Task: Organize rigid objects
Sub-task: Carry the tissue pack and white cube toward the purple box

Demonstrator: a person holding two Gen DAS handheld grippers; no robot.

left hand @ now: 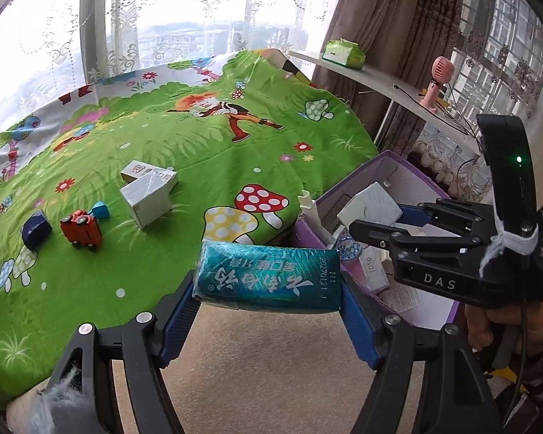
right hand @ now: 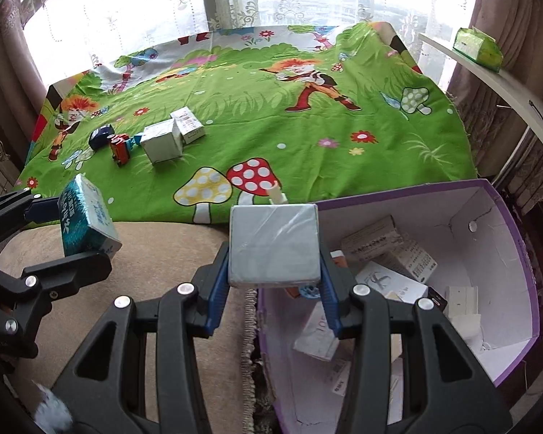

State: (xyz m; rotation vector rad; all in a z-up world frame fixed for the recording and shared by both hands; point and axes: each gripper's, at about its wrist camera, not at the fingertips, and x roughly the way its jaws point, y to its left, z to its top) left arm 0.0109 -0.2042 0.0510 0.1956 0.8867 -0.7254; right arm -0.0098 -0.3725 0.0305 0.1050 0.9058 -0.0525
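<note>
A teal packet [left hand: 268,278] with white lettering sits crosswise in my left gripper [left hand: 269,285], which is shut on it above a beige surface. My right gripper [right hand: 274,256] is shut on a grey-white box [right hand: 275,242] at the left rim of the purple box [right hand: 517,253]. The purple box holds several cartons. In the left wrist view the right gripper [left hand: 376,233] hangs over the purple box [left hand: 362,177]. On the green cartoon cloth [right hand: 271,137] lie two white boxes [right hand: 161,141] [right hand: 189,124], a red toy car [right hand: 120,148] and a dark blue object [right hand: 101,133].
A curved white shelf [left hand: 380,83] at the right carries a green tissue pack [left hand: 344,52] and a pink fan [left hand: 436,83] with cables. Lace curtains and a window stand behind the cloth. The beige cushion [right hand: 163,246] lies between the cloth's edge and me.
</note>
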